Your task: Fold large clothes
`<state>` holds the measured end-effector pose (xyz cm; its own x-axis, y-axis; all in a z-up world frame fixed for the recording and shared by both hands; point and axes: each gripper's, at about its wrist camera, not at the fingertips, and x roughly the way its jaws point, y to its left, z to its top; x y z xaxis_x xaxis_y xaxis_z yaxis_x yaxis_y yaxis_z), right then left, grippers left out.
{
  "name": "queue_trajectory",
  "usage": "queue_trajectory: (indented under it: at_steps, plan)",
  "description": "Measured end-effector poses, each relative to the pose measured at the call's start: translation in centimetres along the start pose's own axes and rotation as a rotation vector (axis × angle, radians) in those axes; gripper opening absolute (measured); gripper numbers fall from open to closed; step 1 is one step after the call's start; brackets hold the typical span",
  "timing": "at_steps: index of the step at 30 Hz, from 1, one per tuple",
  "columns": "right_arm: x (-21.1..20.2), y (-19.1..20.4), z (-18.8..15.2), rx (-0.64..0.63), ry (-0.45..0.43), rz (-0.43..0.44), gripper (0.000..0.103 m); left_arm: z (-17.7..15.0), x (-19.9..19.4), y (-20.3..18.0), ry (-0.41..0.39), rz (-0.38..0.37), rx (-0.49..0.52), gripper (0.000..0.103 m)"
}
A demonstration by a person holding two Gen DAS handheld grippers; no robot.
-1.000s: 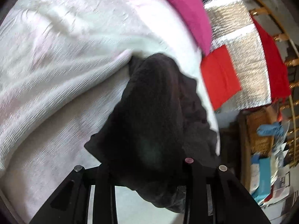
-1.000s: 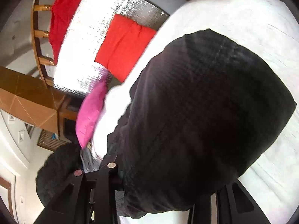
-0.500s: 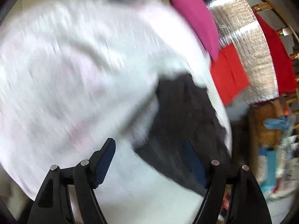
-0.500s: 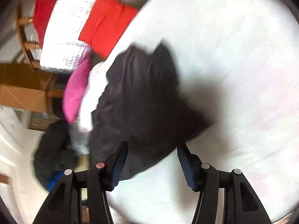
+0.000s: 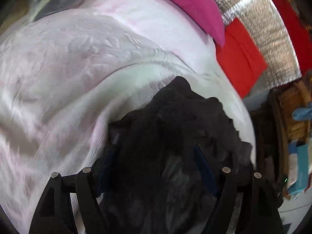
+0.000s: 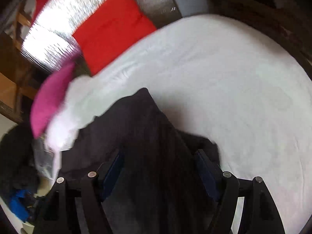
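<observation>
A black garment lies bunched on the white bed cover. My left gripper is open, its blue-padded fingers spread to either side of the cloth heap. In the right wrist view the same black garment lies on the white bed cover, and my right gripper is open with its fingers astride the near part of the cloth. Neither gripper pinches the fabric.
A magenta pillow and a red cushion lie near the bed's edge by a silver foil mat. A wicker basket and clutter stand beside the bed. A dark heap lies at left.
Both grippers were shut on the black garment held up a second ago. They opened, the garment dropped onto the bed, and both grippers have moved back down over it.
</observation>
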<state>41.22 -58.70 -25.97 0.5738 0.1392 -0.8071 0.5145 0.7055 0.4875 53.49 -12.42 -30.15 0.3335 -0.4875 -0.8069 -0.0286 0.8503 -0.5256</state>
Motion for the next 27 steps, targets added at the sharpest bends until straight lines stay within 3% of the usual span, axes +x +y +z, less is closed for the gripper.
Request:
queue_trajectory:
  at_steps: [3, 4, 5, 6, 9, 11, 14, 16, 17, 18, 20, 22, 23, 25, 27]
  plan:
    - [1.4, 0.3, 0.7, -0.029, 0.011, 0.015, 0.078, 0.8, 1.0, 0.5, -0.017, -0.006, -0.024, 0.076]
    - [1.5, 0.7, 0.8, -0.062, -0.008, 0.003, 0.073, 0.9, 1.1, 0.8, -0.035, -0.004, -0.030, 0.072]
    - [1.6, 1.5, 0.8, -0.100, -0.022, -0.025, 0.065, 0.9, 1.2, 0.9, -0.051, 0.006, -0.032, 0.052]
    - [1.7, 1.8, 0.7, -0.127, -0.018, -0.048, 0.036, 1.1, 1.2, 1.0, -0.062, 0.017, -0.034, 0.043]
    - [0.7, 2.3, 1.1, -0.147, -0.080, -0.038, 0.022, 1.2, 0.4, 0.8, -0.108, -0.010, -0.018, 0.026]
    - [-0.7, 2.7, 1.4, -0.147, -0.159, -0.012, 0.020, 1.1, -0.7, -0.1, -0.169, -0.022, 0.022, 0.020]
    - [-0.7, 2.2, 1.6, -0.116, -0.216, 0.004, 0.019, 1.0, -1.7, -1.0, -0.243, -0.018, 0.082, 0.018]
    - [1.6, 1.2, 1.5, -0.116, -0.190, -0.060, 0.019, 1.0, -0.7, -0.5, -0.236, 0.029, 0.086, 0.024]
    - [2.9, 0.6, 1.4, -0.105, -0.153, -0.067, 0.019, 1.0, 0.4, 0.1, -0.202, 0.072, 0.076, 0.031]
    - [4.1, -0.4, 1.3, -0.074, -0.101, -0.039, 0.020, 1.0, 1.2, 0.5, -0.171, 0.094, 0.064, 0.038]
    - [3.3, -1.5, 1.3, -0.017, -0.111, 0.038, 0.025, 0.9, 1.1, 0.9, -0.154, 0.098, 0.048, 0.040]
    - [1.6, -2.5, 1.2, 0.026, -0.112, 0.117, 0.028, 0.7, -0.4, 0.5, -0.158, 0.124, 0.061, 0.050]
    - [0.4, -3.1, 1.1, 0.042, -0.111, 0.154, 0.034, 0.5, -1.3, 0.1, -0.163, 0.137, 0.075, 0.062]
    - [-2.5, -4.4, 0.5, 0.084, -0.144, 0.225, 0.082, -0.5, -3.9, -1.0, -0.219, 0.171, 0.144, 0.070]
    - [-5.4, -5.5, -0.6, 0.100, -0.200, 0.294, 0.084, -1.9, -5.6, -2.5, -0.268, 0.234, 0.237, 0.078]
